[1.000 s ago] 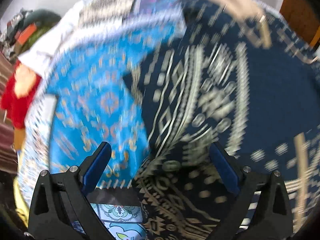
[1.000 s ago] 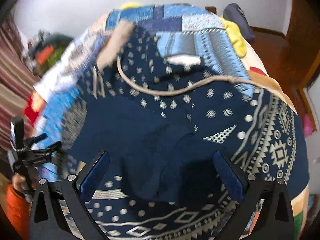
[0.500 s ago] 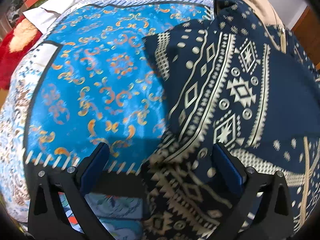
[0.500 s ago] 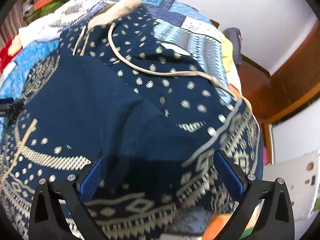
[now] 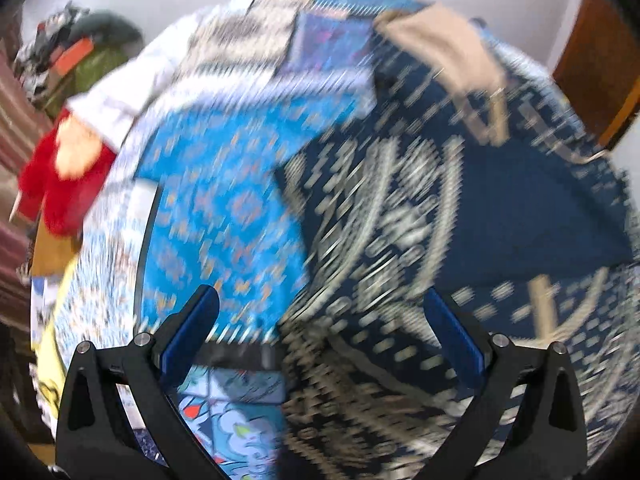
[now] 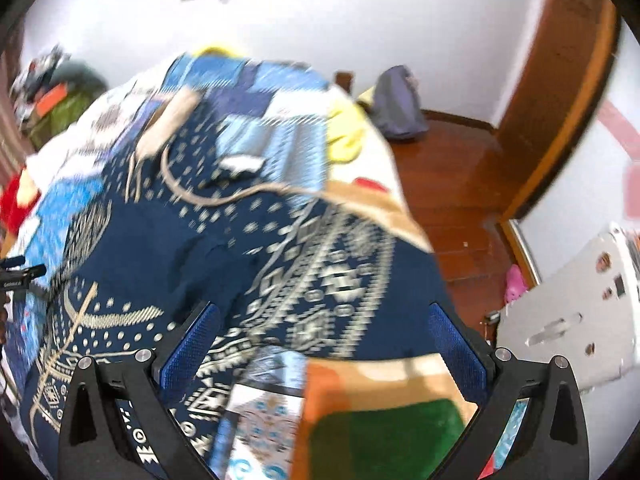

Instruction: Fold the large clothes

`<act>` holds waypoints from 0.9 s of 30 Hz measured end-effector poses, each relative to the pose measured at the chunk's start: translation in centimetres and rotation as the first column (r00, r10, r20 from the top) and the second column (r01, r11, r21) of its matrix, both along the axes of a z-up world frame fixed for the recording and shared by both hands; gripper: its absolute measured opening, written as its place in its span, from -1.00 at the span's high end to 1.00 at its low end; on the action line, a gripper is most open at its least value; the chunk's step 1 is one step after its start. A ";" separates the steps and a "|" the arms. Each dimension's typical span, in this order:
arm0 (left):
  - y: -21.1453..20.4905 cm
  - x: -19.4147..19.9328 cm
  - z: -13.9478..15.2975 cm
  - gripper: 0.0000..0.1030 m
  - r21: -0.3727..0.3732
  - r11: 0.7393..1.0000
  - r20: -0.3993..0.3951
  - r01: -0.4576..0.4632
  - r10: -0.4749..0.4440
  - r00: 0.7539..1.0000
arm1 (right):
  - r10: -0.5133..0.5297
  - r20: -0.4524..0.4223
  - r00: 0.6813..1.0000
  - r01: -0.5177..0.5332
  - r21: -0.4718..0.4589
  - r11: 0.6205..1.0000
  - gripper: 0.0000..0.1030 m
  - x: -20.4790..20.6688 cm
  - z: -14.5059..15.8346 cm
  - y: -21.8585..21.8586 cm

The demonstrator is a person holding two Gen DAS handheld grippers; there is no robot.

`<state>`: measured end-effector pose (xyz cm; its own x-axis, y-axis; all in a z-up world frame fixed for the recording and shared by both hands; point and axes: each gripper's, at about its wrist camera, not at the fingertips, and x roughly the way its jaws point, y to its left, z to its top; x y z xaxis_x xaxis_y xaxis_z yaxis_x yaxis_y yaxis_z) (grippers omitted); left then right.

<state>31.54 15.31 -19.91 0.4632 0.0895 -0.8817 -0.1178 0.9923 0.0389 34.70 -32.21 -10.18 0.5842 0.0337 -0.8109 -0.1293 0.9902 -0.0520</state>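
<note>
Our left gripper [image 5: 320, 320] and right gripper [image 6: 320, 328] both gape, holding nothing; the navy patterned garment [image 6: 168, 248] lies just ahead. We should pinch an edge squarely, then fold evenly.

Black claw [image 5: 318, 332] frames, seemingly blue pads [image 5: 188, 336], silver screws.

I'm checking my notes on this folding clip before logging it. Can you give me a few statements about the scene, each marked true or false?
1. The navy patterned garment lies spread on the patchwork bedspread. True.
2. The left tongs are clamped shut on the garment. False: their jaws stand wide open, nothing gripped.
3. The right tongs are open. True.
4. The garment has a beige hood or collar at its far end. True.
5. The red plush toy sits on top of the garment. False: it lies off the bed's left edge.
</note>
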 end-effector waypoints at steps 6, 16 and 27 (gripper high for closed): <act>-8.7 4.9 3.1 -1.00 -0.003 0.989 0.050 0.145 -0.144 0.988 | -0.120 0.034 0.992 0.117 0.062 0.991 -0.99 -1.0 0.8 -5.9; -21.7 9.3 -1.5 -1.00 -0.087 0.933 -0.051 0.348 -0.353 0.934 | -0.320 -0.268 0.909 0.387 0.257 0.886 -0.99 0.9 -9.6 -15.2; -25.7 11.3 -3.9 -1.00 -0.040 0.918 -0.090 0.394 -0.396 0.914 | -0.376 -0.390 0.841 0.532 0.467 0.706 -0.81 4.5 -16.5 -18.6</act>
<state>42.79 -10.37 -23.84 0.3716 -0.1021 -0.9228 0.2872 0.9578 0.0097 39.24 -50.82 -26.70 0.4281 0.2911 -0.8556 0.4134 0.7788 0.4718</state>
